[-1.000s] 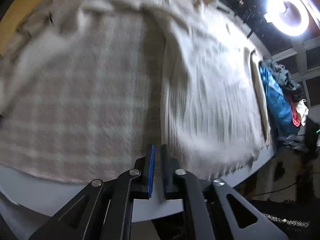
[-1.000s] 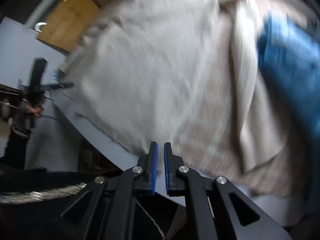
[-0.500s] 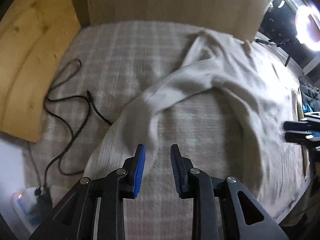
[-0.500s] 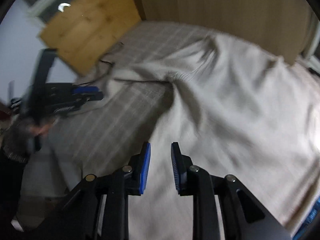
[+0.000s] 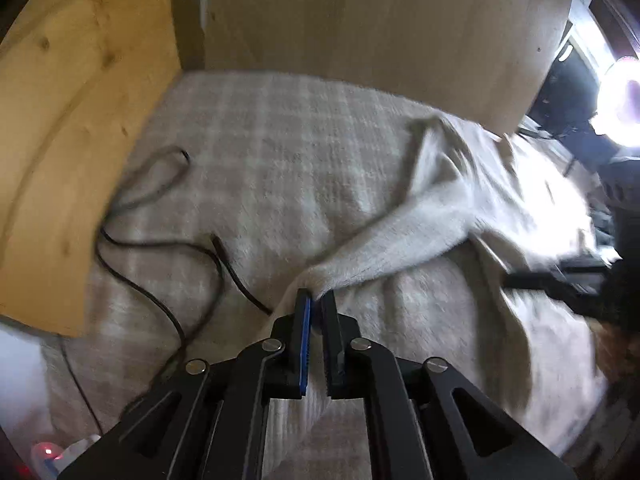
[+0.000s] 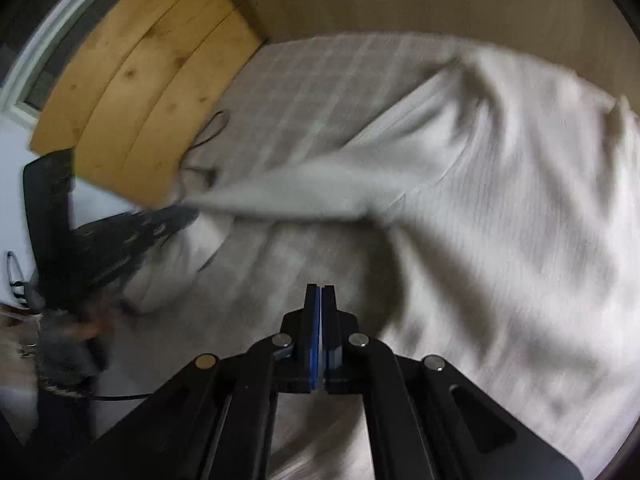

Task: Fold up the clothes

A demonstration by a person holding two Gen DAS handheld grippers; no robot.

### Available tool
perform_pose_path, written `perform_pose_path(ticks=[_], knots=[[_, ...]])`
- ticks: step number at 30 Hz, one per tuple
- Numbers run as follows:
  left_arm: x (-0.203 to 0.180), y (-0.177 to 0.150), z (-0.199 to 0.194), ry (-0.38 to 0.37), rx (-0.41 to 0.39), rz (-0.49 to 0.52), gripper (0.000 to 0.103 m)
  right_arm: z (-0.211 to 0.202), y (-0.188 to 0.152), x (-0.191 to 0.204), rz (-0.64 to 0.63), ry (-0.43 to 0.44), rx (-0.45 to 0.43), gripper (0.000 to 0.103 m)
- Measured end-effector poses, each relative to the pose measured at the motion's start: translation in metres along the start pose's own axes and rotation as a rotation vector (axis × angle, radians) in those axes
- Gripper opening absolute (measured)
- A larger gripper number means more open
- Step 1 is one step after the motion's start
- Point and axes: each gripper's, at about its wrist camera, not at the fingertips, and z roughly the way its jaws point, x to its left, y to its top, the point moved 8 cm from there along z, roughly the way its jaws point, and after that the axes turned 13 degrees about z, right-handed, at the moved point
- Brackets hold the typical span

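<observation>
A cream ribbed sweater [image 5: 460, 216] lies spread on a plaid blanket [image 5: 280, 168]. My left gripper [image 5: 316, 300] is shut on the end of the sweater's sleeve [image 5: 384, 256] and holds it stretched up off the blanket. In the right wrist view the sweater [image 6: 500, 208] fills the right side and the lifted sleeve [image 6: 288, 196] runs left to the left gripper [image 6: 168, 216]. My right gripper [image 6: 321, 292] is shut and empty above the blanket, beside the sweater's lower body.
A black cable [image 5: 168, 248] loops on the blanket at the left. A wooden board [image 5: 72, 128] borders the left side and a beige wall panel [image 5: 360, 20] the back. A bright ring light [image 5: 620, 108] shines at the right.
Both grippers went from open to shut. The left one closed on the sleeve end and lifted it. The right one closed on nothing.
</observation>
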Motion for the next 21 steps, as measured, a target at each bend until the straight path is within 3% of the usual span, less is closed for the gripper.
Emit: perform_pose_path(ticks=[2,4,7,8,9,13,18,20,21], knots=[[0.0,-0.007,-0.01,-0.012,-0.001,0.011,0.01,0.0,0.001,0.001,-0.002,-0.011,0.039,0.004],[0.001,-0.018,-0.03,-0.021,-0.031,0.006,0.011,-0.021,0.005,0.008,-0.028,0.004,0.012,0.006],[-0.002,-0.043,-0.057,-0.02,-0.052,-0.013,0.012,-0.05,0.017,0.025,-0.1,0.006,-0.065,0.028],[-0.003,-0.052,-0.065,-0.017,-0.056,-0.018,0.014,-0.055,0.021,0.033,-0.14,0.006,-0.085,0.042],[-0.004,-0.062,-0.073,-0.015,-0.06,-0.023,0.018,-0.054,0.023,0.042,-0.193,-0.002,-0.094,0.049],[-0.016,-0.097,-0.101,-0.014,-0.06,-0.057,0.021,-0.012,0.022,0.085,-0.382,-0.054,-0.1,0.049],[-0.015,-0.132,-0.115,-0.026,-0.037,-0.137,0.021,0.045,0.009,0.138,-0.72,-0.201,-0.161,0.049],[-0.012,-0.142,-0.117,-0.017,-0.033,-0.16,0.021,0.057,0.006,0.151,-0.786,-0.222,-0.17,0.048],[-0.011,-0.147,-0.119,-0.012,-0.031,-0.171,0.021,0.062,0.006,0.154,-0.793,-0.21,-0.142,0.037]])
